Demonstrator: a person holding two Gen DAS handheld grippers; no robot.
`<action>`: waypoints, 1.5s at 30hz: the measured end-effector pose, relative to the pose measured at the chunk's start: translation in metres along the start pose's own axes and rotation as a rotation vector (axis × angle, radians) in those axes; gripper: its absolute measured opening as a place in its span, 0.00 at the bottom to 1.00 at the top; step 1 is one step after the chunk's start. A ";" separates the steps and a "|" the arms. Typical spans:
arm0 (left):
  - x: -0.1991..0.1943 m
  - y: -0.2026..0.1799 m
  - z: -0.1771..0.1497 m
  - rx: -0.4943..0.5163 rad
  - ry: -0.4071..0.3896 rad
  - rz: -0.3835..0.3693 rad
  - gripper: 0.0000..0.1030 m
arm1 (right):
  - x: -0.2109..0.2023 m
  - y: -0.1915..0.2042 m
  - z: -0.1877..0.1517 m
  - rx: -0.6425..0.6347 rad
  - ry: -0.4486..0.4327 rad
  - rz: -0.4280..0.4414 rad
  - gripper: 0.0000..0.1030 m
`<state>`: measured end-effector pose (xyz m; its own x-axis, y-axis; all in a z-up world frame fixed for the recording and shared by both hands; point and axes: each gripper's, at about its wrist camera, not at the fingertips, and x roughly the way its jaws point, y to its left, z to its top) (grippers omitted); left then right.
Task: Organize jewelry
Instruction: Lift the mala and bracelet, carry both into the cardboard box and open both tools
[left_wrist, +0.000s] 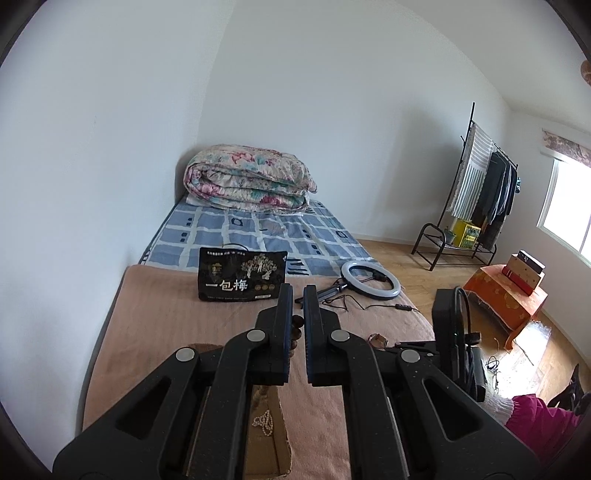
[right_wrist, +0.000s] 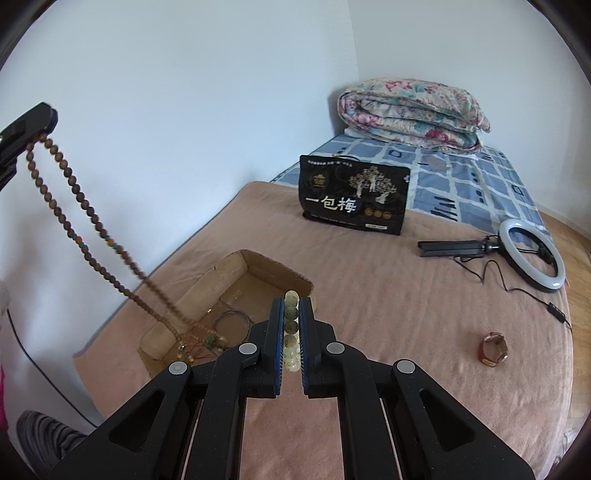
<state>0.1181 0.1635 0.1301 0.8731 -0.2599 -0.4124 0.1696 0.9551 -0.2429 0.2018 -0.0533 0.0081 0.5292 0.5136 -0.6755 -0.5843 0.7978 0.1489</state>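
Black tongs fill the foreground of both wrist views, above a bed (right_wrist: 424, 295) covered by a pinkish-tan blanket. Right tongs (right_wrist: 291, 325) are clenched on a bracelet of pale, milky-green beads (right_wrist: 291, 314); the beads stand in a column between the blue-edged pads, and one bead sticks out past the tips. Left tongs (left_wrist: 298, 310) are clenched on a long string of dark brown wooden beads (left_wrist: 295, 332), seen there as a few beads between the pads. From the right wrist view, the left tongs show at the upper left edge, and the brown bead string (right_wrist: 85, 206) hangs from them in a long loop sloping down into an open cardboard box (right_wrist: 258, 258) that sits on the blanket near the wall. Its lower end, with some coloured beads and a small tassel, lies on the box floor beside a thin metal bangle (right_wrist: 231, 320). In the left wrist view a small white pearl strand (left_wrist: 263, 421) lies in the box under the tongs. On the blanket well to the right of the box lies a wristwatch (right_wrist: 494, 349) with a reddish-brown strap. Farther back stand a black snack bag (right_wrist: 354, 194) with white lettering and a white ring light (right_wrist: 532, 254) lying flat with its cord trailing. A folded floral quilt (right_wrist: 413, 110) sits at the head of the bed on a blue checked sheet. A magenta sleeve (left_wrist: 539, 417) shows at the lower right of the left view.
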 end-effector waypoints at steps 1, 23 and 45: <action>0.001 0.001 -0.002 -0.006 0.005 -0.001 0.03 | 0.004 0.001 0.001 0.000 0.004 0.003 0.06; 0.057 0.042 -0.083 -0.059 0.178 0.051 0.03 | 0.083 0.019 0.006 0.028 0.088 0.056 0.06; 0.108 0.047 -0.160 0.020 0.406 0.180 0.03 | 0.135 0.027 0.002 0.039 0.151 0.054 0.06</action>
<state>0.1477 0.1576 -0.0660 0.6398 -0.1204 -0.7591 0.0442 0.9918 -0.1201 0.2584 0.0376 -0.0776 0.3975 0.5050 -0.7661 -0.5838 0.7834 0.2134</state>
